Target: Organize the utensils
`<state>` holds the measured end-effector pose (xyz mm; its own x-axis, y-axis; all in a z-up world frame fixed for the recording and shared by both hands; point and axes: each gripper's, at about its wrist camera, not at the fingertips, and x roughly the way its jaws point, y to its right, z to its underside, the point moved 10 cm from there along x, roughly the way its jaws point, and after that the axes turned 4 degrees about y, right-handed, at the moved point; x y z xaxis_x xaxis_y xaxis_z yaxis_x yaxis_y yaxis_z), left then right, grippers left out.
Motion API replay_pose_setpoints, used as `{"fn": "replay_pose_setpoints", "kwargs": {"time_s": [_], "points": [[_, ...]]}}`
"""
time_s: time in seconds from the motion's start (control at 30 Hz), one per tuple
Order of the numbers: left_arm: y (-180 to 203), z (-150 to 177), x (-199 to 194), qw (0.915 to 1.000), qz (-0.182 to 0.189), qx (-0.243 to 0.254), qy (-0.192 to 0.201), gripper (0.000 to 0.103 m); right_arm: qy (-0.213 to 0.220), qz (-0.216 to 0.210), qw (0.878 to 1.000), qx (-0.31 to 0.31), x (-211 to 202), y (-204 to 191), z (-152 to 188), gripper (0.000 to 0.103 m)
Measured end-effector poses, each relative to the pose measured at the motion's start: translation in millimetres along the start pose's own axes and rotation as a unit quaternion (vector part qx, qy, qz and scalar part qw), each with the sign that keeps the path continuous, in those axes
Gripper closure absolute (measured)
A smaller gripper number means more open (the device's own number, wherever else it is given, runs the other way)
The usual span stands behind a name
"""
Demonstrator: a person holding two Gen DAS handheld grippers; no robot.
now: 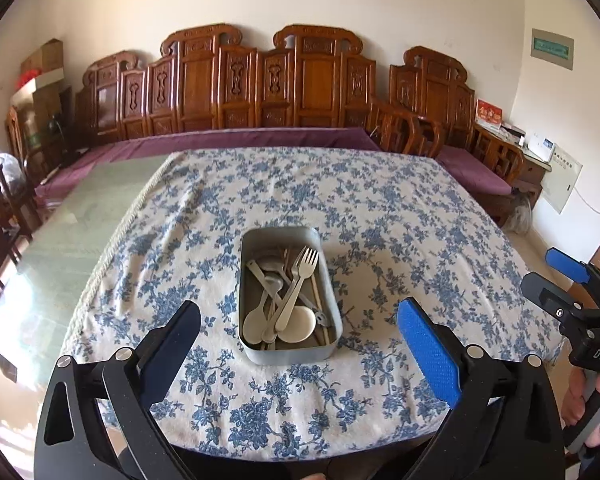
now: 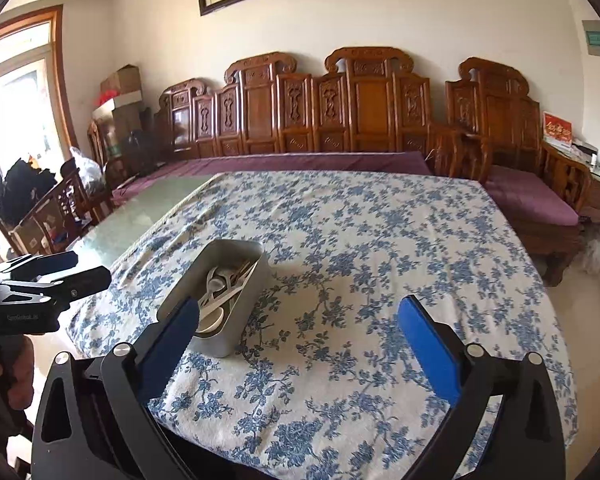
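I am seeing the bench (image 1: 380, 208) lying open on every side of the metal tin (image 1: 290, 350), the only thing standing on the flowered cloth (image 2: 380, 248). The tin's upright walls are blocking any low sideways reach to the spoons and fork (image 1: 300, 280) inside; only its open top is giving a way in. My left claw (image 1: 298, 330) is hanging wide just before the tin, and my right claw (image 2: 298, 328) is spreading over bare cloth beside it. The carved wooden sofa (image 2: 360, 120) is standing well behind.
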<state>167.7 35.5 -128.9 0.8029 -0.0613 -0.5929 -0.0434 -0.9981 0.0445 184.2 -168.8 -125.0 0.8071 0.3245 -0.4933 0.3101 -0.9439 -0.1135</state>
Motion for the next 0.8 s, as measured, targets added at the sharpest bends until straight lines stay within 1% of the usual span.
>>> {"fn": "replay_pose_setpoints", "kwargs": {"time_s": [0.23,0.4,0.57,0.8], "points": [[14.8,-34.4,-41.4,0.9989,0.001,0.007,0.045,0.008,0.066,0.019,0.998,-0.009,-52.6,2.8,-47.3,0.003],[20.9,-57.1,-71.0,0.9968,0.000,0.005,0.080,0.008,0.101,0.029,0.994,-0.015,-82.8,1.7,-71.2,0.003],[23.3,-68.0,-90.6,0.9953,-0.011,0.009,0.096,0.008,0.114,0.031,0.993,-0.011,-96.5,2.3,-79.3,0.003],[25.9,-73.8,-105.3,0.9936,-0.013,0.012,0.111,0.008,0.120,0.030,0.992,-0.012,-104.6,1.1,-83.0,0.003]]}}
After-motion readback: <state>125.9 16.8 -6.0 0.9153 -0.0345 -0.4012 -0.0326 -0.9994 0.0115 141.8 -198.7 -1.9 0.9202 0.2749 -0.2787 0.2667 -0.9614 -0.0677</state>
